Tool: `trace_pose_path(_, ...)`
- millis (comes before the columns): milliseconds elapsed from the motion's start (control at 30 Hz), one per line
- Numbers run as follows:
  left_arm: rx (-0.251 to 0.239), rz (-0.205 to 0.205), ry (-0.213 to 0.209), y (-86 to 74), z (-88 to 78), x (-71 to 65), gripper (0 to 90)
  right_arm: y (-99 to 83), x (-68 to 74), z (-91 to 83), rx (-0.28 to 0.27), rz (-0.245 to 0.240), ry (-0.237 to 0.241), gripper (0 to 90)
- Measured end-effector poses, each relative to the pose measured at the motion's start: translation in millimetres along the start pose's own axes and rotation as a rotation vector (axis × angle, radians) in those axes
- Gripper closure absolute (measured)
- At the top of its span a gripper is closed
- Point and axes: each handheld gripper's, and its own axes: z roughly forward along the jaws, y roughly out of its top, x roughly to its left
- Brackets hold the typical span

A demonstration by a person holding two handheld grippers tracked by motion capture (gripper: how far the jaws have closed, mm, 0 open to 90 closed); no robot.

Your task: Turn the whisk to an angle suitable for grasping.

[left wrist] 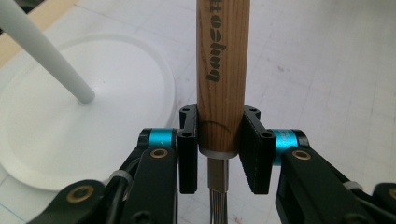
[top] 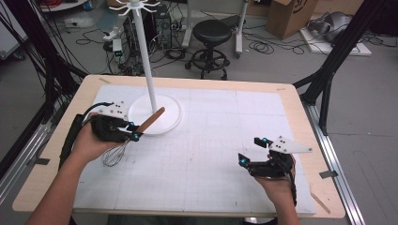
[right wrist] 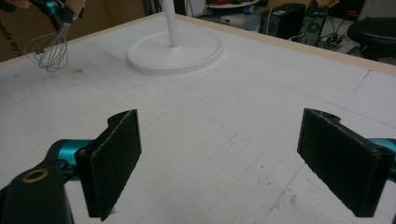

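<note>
A whisk (top: 133, 136) with a wooden handle is held by the left gripper (top: 133, 132) at the left side of the table (top: 291, 101), just in front of the round white base (top: 166, 121) of a hanger stand (top: 145, 56). In the left gripper view the jaws are seen pressed against both sides of the handle at its lower end, right above the metal collar from which the wires emerge. In the high view the handle tip (top: 161, 111) is seen pointing up and away over the rim of the base, while the wire loops (top: 115, 154) hang below the hand; whether they touch the mat cannot be told from this angle. The right gripper (top: 251, 150) is held low over the mat at the near right, well apart from the whisk, with its jaws spread wide and nothing between them, as the right gripper view confirms. The whisk is judged to be light, with a stiff, smooth, round handle that may twist or slide in a flat-padded grip, and springy thin wires that would bend if squeezed. The handle is therefore judged the proper place to be taken hold of. A grip near the collar, as here, leaves the handle's free end available for hanging.
</note>
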Motion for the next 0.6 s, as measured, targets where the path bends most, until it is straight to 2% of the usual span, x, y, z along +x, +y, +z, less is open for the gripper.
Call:
trace_pose_path(100,-0.014,0.014,0.035,5.7,-9.9,0.4,70.8,0.5,0.5,-0.2,-0.002,0.003,0.002,12.4)
trace_pose_path(233,-0.032,0.018,0.039,10.5,-16.5,0.3,70.8,1.1,0.5,-0.1,-0.004,-0.006,0.004,12.4)
trace_pose_path(300,-0.074,0.008,0.03,14.1,-23.5,0.5,70.8,1.5,0.9,-0.7,-0.004,-0.004,0.008,12.4)
trace_pose_path(367,-0.09,0.003,0.029,14.9,-25.9,0.9,70.8,1.8,0.2,-0.8,-0.009,-0.006,0.007,12.4)
trace_pose_path(400,-0.118,-0.014,0.024,16.2,-30.3,2.3,70.8,1.9,0.4,-1.1,-0.008,0.0,0.008,12.4)
trace_pose_path(433,-0.118,-0.014,0.024,16.2,-30.3,2.3,70.8,1.9,0.4,-1.1,-0.008,0.0,0.008,12.4)
trace_pose_path(500,-0.133,-0.017,0.041,19.2,-37.4,3.7,70.8,1.9,-0.1,-1.5,-0.012,0.001,0.006,12.4)
trace_pose_path(600,-0.159,-0.019,0.046,22.5,-44.9,5.5,70.8,2.1,0.2,-1.9,-0.012,-0.003,0.009,12.4)
